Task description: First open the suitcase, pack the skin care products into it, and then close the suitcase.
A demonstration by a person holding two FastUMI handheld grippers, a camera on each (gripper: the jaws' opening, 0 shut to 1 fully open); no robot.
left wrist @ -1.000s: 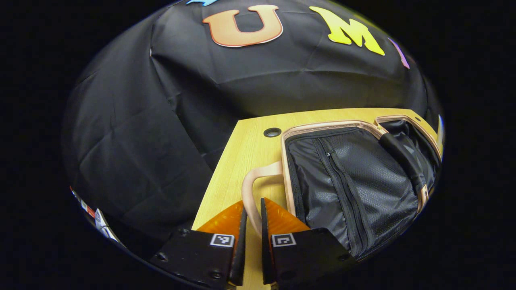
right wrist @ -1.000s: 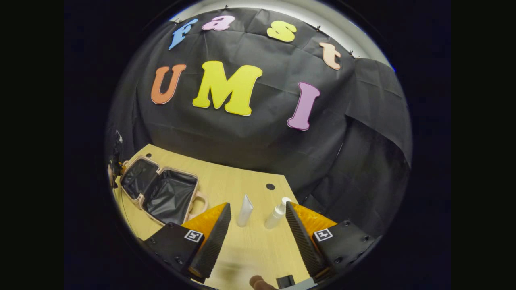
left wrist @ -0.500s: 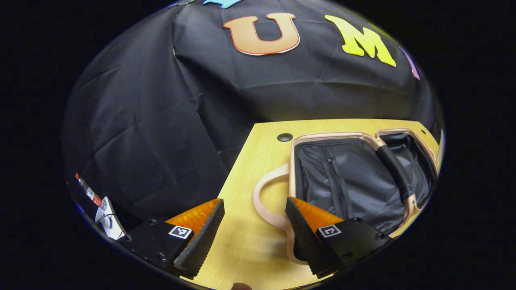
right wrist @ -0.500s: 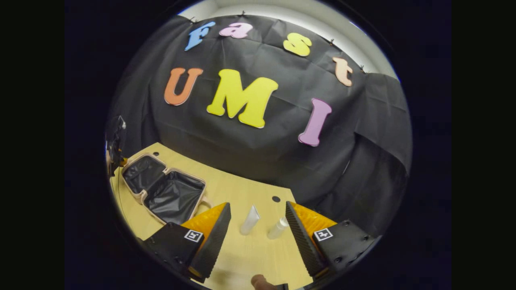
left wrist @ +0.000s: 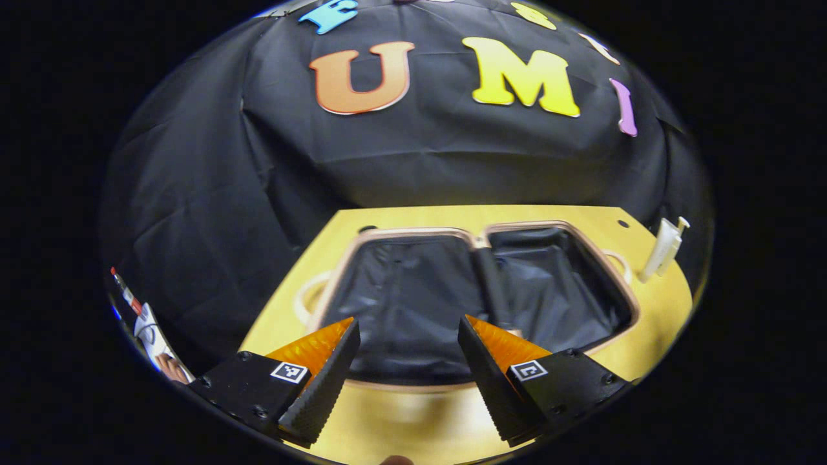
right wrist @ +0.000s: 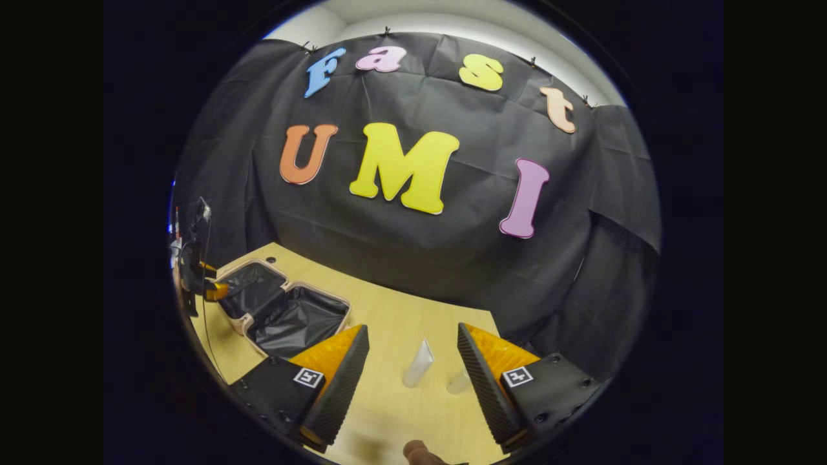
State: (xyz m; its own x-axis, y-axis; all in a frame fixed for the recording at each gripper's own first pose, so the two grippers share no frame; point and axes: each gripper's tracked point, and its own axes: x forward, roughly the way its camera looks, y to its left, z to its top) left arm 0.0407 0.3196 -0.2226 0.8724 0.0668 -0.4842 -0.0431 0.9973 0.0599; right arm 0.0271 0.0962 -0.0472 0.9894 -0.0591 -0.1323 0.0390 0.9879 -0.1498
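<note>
The suitcase lies open flat on the wooden table, both black-lined halves up inside a pale pink rim. My left gripper hovers open just before its near edge, holding nothing. A white tube stands to the right of the case. In the right gripper view the suitcase is at the left, with the left gripper over its far half. My right gripper is open and empty. Ahead between its fingers stand the white tube and a small clear bottle, partly hidden by one finger.
Round cable holes sit in the table near the case and at the far corner. The table edge meets the black cloth wall close behind the case. A fingertip shows at the bottom edge.
My left gripper let go of the pink suitcase handle, opened, and swung round to face the open case. The right gripper shifted slightly, so the tube and bottle sit lower between its fingers.
</note>
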